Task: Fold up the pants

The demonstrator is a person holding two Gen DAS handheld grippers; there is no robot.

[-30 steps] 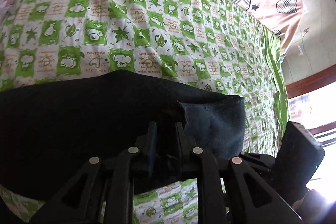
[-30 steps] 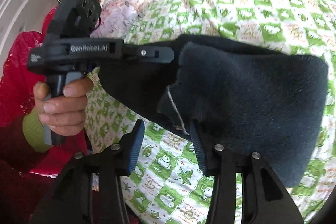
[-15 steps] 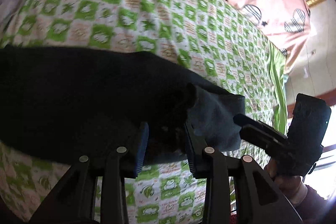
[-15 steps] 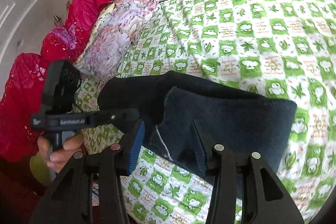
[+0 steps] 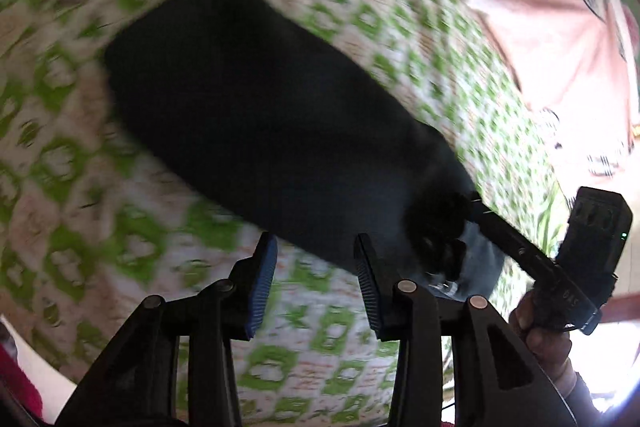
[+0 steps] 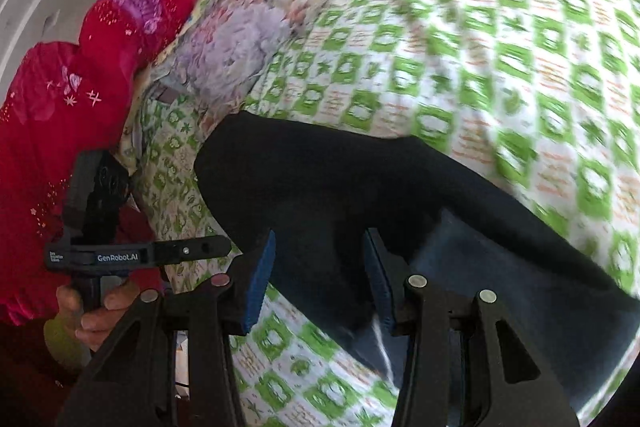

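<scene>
Dark folded pants (image 5: 256, 123) lie across a green-checked bedspread (image 5: 404, 27), both views blurred. The left gripper (image 5: 316, 279) and right gripper (image 6: 320, 275) hover with fingers spread, empty, at the pants' near edge.

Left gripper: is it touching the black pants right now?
Cannot tell. In the blurred left wrist view the open left gripper sits at the edge of the pants; the right wrist view shows no plain gap or contact either.

green checked bedsheet (image 6: 500, 39), pink pillow (image 5: 536, 7), red quilt (image 6: 60, 99)
</scene>
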